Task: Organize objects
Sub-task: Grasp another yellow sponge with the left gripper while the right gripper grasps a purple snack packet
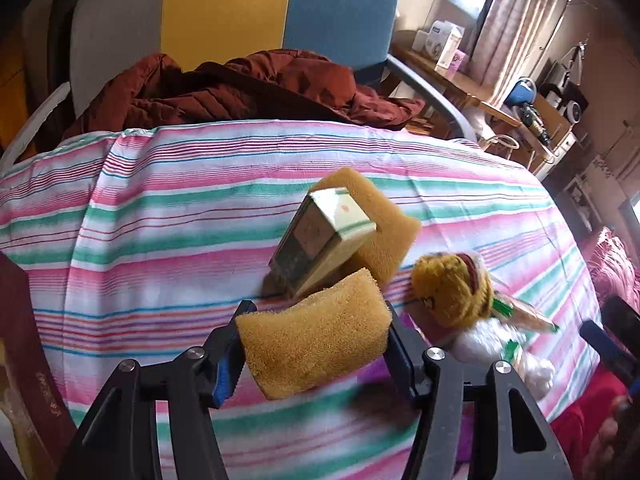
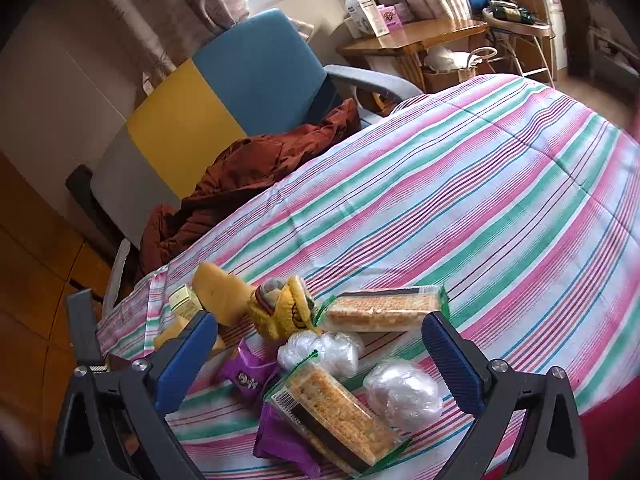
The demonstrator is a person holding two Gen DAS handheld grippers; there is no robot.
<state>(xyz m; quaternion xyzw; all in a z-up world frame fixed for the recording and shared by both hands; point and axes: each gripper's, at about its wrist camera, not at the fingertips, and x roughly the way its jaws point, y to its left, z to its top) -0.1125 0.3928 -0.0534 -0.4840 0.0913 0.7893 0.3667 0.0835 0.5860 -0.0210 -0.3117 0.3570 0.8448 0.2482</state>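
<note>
My left gripper (image 1: 314,346) is shut on a yellow sponge (image 1: 316,344) and holds it above the striped cloth (image 1: 180,220). Just beyond it a small green-and-cream box (image 1: 320,240) leans on a second yellow sponge (image 1: 376,220). A yellow knitted toy (image 1: 452,288) lies to the right. My right gripper (image 2: 320,352) is open above a pile: two cracker packs (image 2: 384,308) (image 2: 340,408), two clear plastic-bag balls (image 2: 324,352) (image 2: 404,392), purple wrappers (image 2: 248,376) and the knitted toy (image 2: 284,312). The box (image 2: 184,302) and sponge (image 2: 224,292) lie behind the left finger.
A chair (image 2: 224,92) with grey, yellow and blue panels stands behind the table, with a dark red jacket (image 1: 240,88) on its seat. A wooden side table (image 2: 416,40) with boxes stands at the back right. A dark red book (image 1: 28,360) is at the left edge.
</note>
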